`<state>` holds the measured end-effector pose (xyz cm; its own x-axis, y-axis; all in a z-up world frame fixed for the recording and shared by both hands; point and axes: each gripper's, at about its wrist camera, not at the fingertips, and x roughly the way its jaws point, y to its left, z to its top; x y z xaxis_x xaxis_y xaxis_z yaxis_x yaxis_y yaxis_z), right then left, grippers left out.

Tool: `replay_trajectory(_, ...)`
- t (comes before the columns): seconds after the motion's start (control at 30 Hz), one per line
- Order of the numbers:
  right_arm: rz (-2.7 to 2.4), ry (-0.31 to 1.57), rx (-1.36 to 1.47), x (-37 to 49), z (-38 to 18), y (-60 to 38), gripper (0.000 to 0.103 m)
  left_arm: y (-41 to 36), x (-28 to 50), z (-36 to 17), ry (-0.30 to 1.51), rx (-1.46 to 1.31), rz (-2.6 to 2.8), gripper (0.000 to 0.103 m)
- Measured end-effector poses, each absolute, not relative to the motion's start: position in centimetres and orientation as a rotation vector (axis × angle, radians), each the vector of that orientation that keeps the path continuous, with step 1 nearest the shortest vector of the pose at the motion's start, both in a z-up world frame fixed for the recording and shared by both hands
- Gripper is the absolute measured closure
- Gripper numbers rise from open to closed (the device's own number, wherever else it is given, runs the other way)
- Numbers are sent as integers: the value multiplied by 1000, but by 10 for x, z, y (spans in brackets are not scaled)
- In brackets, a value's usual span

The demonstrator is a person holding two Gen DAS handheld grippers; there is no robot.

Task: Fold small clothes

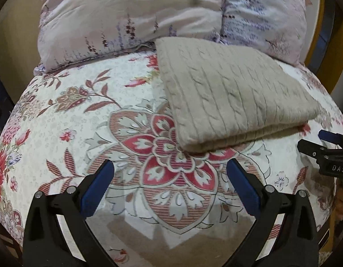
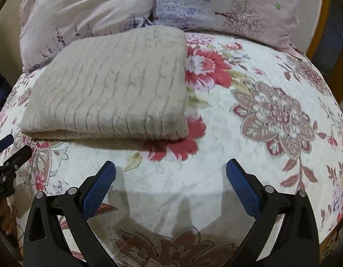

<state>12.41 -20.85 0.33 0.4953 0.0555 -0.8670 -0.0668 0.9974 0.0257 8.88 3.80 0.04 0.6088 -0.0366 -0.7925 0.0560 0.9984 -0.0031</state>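
Note:
A beige cable-knit sweater (image 1: 233,98) lies folded into a flat rectangle on the flowered bedsheet (image 1: 71,122). In the right wrist view the same sweater (image 2: 113,89) sits at the upper left. My left gripper (image 1: 170,166) is open over the sheet, just short of the sweater's near fold, with nothing between its blue pads. My right gripper (image 2: 171,166) is open too, over bare sheet to the right of the sweater's near corner, its fingers empty. Each gripper's tip shows at the edge of the other's view: the right gripper (image 1: 327,151) and the left gripper (image 2: 11,153).
A pale lilac pillow (image 1: 149,15) with a twig print lies behind the sweater, against its far edge; the pillow (image 2: 193,6) fills the top of the right wrist view. The bedsheet (image 2: 271,111) stretches away to the right. A yellow-brown bed frame (image 2: 316,35) shows at the far right.

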Motion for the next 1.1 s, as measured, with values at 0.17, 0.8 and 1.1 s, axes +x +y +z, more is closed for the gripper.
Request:
replay_trajectory(0.17,65,1041,-18,119,2,-202,1,32,93,-7,947,42,-43,2)
replay_trajectory(0.8,71,956,-21,109,-3,-198,1,34,93,-9,931,20,-45,2)
replay_trajectory(1.1,61,943,-18,107,-3,-198,1,35,93,-8,931,22,-47,2)
